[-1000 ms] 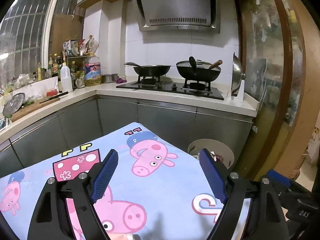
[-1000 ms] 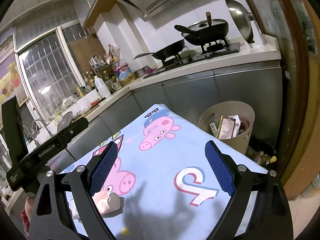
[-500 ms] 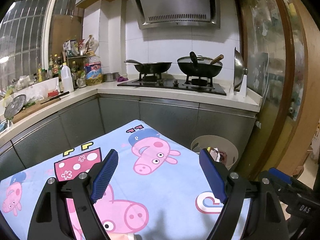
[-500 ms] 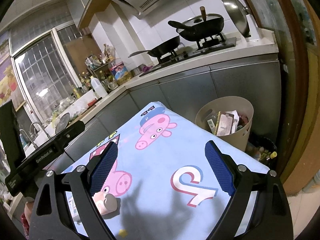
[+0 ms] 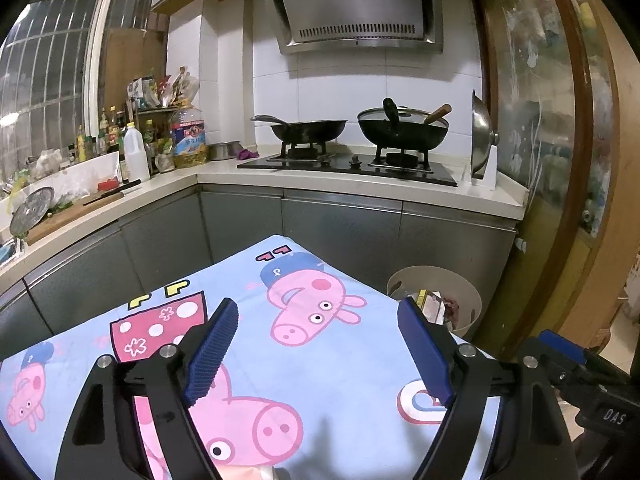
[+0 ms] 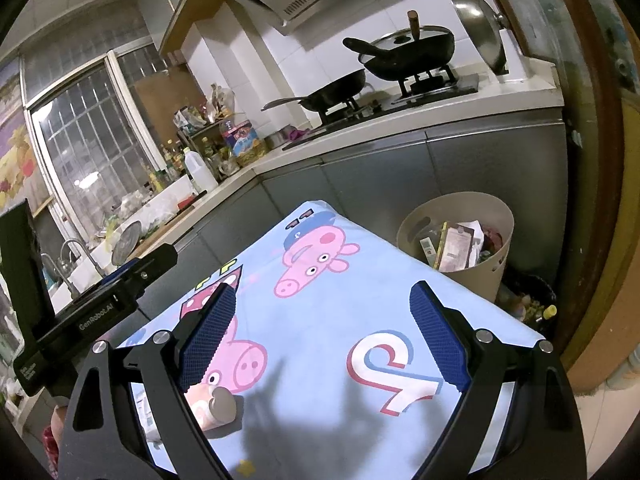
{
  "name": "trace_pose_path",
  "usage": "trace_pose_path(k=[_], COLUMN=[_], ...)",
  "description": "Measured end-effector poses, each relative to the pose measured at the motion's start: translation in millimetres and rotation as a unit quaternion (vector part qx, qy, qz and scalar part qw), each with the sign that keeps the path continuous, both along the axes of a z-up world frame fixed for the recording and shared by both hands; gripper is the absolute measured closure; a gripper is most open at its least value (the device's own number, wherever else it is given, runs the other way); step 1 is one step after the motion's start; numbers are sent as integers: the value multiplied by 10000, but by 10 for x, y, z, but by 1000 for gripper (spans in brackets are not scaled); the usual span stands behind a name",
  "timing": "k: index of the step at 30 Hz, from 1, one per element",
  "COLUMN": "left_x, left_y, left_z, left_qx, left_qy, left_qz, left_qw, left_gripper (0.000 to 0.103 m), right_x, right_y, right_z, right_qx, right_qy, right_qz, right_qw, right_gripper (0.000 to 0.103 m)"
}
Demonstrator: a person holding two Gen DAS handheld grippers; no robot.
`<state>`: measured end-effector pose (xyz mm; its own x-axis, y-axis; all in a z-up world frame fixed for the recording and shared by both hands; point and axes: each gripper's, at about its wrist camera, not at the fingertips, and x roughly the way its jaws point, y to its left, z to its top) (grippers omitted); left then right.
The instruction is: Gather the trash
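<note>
A small pink bottle with a grey cap [image 6: 214,403] lies on its side on the cartoon-pig tablecloth [image 6: 340,320], just behind the left finger of my right gripper [image 6: 324,336]. That gripper is open and holds nothing. A tiny yellow scrap [image 6: 246,467] lies near the cloth's front edge. My left gripper [image 5: 318,352] hovers open over the same cloth [image 5: 340,360], also holding nothing. A beige trash bin [image 6: 460,276] with packaging in it stands on the floor past the table's far right corner, and the bin [image 5: 466,296] shows in the left wrist view too.
Grey cabinets and a white counter [image 5: 360,184] wrap around behind the table, carrying a stove with two black woks [image 5: 402,132] and several bottles [image 5: 136,152]. A wooden door frame [image 5: 592,200] is on the right. Dark clutter [image 6: 528,300] sits on the floor beside the bin.
Both views have drifted only slightly. Both grippers stay open, and the bottle and the bin have not moved.
</note>
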<state>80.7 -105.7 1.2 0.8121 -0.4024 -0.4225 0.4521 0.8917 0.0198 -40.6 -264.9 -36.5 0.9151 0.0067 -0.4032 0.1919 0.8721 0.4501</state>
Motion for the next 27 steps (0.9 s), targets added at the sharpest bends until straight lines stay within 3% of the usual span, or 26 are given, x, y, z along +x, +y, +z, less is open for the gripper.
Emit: trace_pose_path(k=[27], left_x=[138], left_y=[615], left_z=[-115], left_qx=[-320], left_qy=[294], left_qz=[500], left_qw=[9978], left_gripper=[19], right_x=[186], right_y=[434], right_z=[-30], right_qx=[-262], right_qy=[253], right_qz=[453], right_qw=[9983], right_gripper=[15])
